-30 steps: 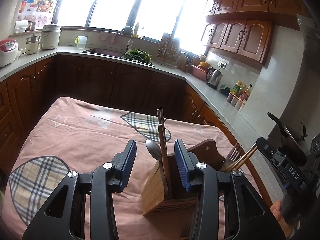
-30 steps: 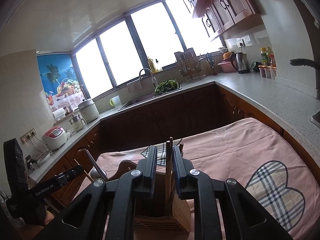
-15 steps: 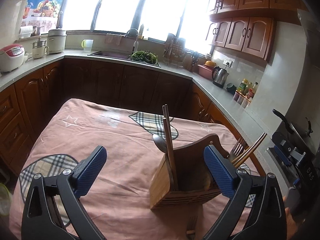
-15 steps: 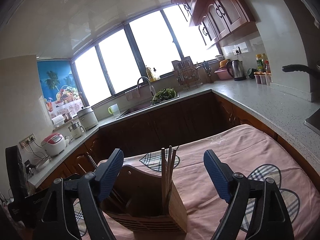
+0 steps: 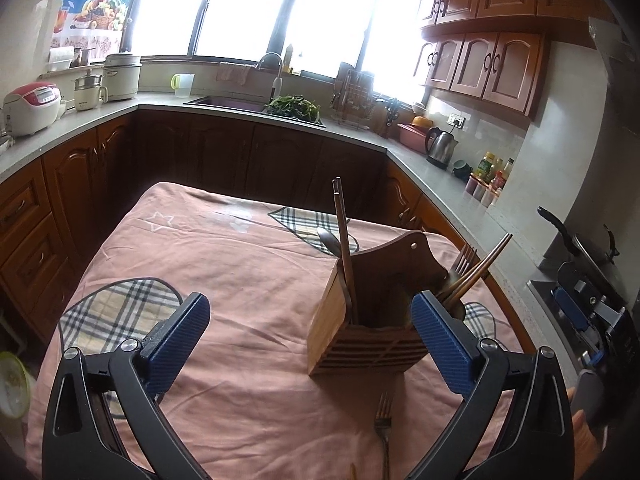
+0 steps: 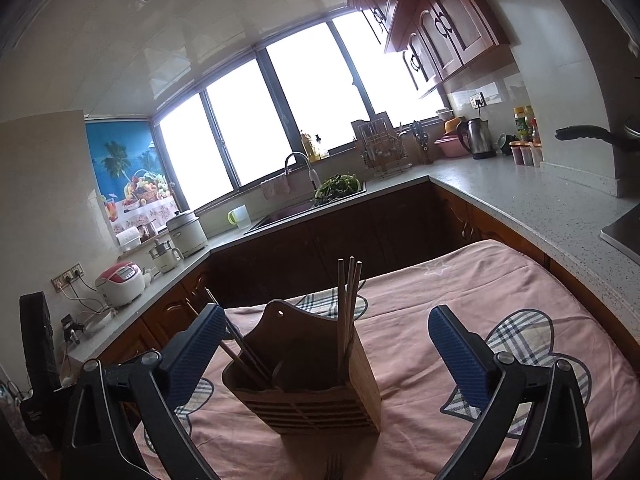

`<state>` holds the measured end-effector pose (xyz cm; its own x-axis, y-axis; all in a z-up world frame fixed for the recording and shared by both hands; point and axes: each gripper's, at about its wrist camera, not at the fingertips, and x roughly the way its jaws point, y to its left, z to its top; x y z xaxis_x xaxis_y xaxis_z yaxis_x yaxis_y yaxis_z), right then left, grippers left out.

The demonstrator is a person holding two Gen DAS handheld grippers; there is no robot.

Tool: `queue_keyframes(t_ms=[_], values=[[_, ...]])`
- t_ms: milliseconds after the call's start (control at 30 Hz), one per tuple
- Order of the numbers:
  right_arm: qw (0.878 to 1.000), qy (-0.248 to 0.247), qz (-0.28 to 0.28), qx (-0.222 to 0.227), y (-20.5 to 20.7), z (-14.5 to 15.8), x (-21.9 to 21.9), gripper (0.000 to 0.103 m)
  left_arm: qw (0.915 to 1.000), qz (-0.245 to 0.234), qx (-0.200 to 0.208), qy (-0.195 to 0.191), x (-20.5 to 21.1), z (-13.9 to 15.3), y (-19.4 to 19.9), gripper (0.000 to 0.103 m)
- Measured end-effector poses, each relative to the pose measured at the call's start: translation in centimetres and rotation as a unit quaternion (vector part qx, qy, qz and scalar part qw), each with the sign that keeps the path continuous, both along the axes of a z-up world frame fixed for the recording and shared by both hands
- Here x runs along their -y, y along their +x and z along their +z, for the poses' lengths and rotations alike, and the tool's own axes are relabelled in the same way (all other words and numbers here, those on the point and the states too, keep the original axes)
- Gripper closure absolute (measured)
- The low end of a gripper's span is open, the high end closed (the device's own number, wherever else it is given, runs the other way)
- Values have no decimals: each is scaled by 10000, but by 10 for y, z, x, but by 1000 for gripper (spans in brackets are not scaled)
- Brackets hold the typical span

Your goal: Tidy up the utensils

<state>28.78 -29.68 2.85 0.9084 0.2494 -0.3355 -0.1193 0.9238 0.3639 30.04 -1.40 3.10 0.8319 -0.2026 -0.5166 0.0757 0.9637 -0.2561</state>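
My 2 wrist cameras sit low and close over the table (image 5: pixel 248 272), angled slightly down toward the window counter. Left views the wooden utensil holder (image 5: pixel 376 320) from its left, right from nearer; both share it.

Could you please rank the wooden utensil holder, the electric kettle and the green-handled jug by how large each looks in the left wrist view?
1. Wooden utensil holder, by far the largest, though it is also the nearest.
2. Electric kettle on the counter.
3. Green-handled jug by the window; close to the kettle in apparent size and farther away, so this order is unsure.
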Motion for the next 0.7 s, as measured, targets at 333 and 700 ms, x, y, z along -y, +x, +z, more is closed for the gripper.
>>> queue_keyframes(t_ms=[333, 700], values=[[9995, -46, 290, 100, -52, 11, -11, 1, 9999, 38, 125, -71, -14, 9, -62, 0], [9990, -46, 444, -53, -108, 0, -12, 0, 9999, -26, 116, -66, -18, -2, -118, 0]])
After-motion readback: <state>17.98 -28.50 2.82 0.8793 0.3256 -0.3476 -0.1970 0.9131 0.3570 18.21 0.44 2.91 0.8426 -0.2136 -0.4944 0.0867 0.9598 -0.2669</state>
